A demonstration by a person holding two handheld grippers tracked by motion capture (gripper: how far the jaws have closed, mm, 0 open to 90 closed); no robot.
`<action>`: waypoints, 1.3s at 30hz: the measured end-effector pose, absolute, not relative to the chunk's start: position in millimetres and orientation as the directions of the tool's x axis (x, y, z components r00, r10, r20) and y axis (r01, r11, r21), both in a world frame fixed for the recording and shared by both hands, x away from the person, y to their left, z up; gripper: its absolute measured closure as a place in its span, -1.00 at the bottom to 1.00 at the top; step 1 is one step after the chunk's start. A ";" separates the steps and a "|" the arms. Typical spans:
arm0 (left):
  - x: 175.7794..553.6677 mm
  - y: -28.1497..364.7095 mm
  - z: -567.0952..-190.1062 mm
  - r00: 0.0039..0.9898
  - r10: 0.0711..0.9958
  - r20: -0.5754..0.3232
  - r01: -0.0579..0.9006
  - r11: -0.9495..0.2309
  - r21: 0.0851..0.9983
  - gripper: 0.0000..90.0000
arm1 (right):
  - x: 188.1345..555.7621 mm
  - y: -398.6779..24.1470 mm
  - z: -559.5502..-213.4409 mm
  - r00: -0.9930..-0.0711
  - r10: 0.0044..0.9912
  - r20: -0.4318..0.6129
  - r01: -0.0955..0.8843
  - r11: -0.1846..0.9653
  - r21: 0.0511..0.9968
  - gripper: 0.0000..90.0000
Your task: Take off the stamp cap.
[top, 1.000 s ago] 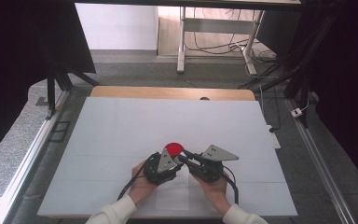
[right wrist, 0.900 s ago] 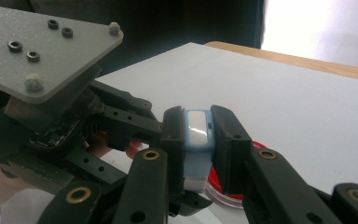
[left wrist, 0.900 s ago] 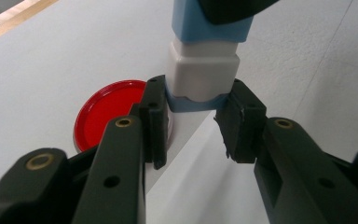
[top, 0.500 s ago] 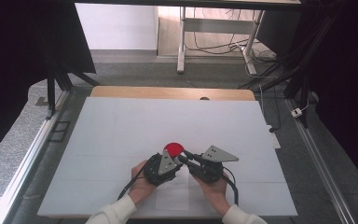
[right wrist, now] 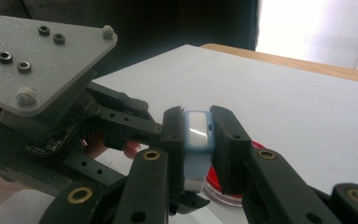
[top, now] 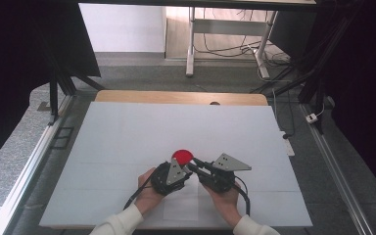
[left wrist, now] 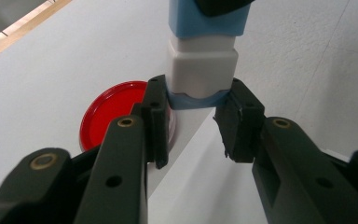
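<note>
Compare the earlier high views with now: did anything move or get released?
Nothing visibly changed. Both grippers, left and right, stay shut on the small blue and white block, held over the red lid on the white table.

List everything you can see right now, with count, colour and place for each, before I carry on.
Small block: 1, white body with light blue ends, held between both grippers above the table.
Round lid: 1, red, flat on the table just beyond the gripper tips.
Table: 1, white top with a wooden far edge.
Desk frame: 1, pale, on the floor beyond the table, with cables under it.
Left gripper: 1, black, shut on the block's lower blue band.
Right gripper: 1, black, shut on the block's other blue end.
Hands: 2, in white sleeves, at the table's near edge, one on each gripper.
</note>
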State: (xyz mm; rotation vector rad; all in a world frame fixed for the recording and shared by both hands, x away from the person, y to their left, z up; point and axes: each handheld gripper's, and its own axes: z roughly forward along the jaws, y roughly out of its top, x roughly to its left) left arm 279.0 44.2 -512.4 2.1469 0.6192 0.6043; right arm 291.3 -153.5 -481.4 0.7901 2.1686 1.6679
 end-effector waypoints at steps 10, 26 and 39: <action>279.1 45.7 -513.8 0.771 0.606 0.197 0.224 -0.547 0.807 0.46 | 289.7 -153.8 -482.2 -0.796 0.595 0.110 0.256 0.166 0.952 0.66; 278.5 44.6 -515.0 0.767 0.599 0.231 0.204 -0.568 0.797 0.46 | 292.5 -154.1 -481.1 -0.801 0.587 0.115 0.270 0.183 0.945 0.66; 278.2 45.6 -516.5 0.768 0.595 0.238 0.195 -0.571 0.798 0.46 | 290.7 -154.1 -481.8 -0.798 0.592 0.113 0.269 0.181 0.946 0.66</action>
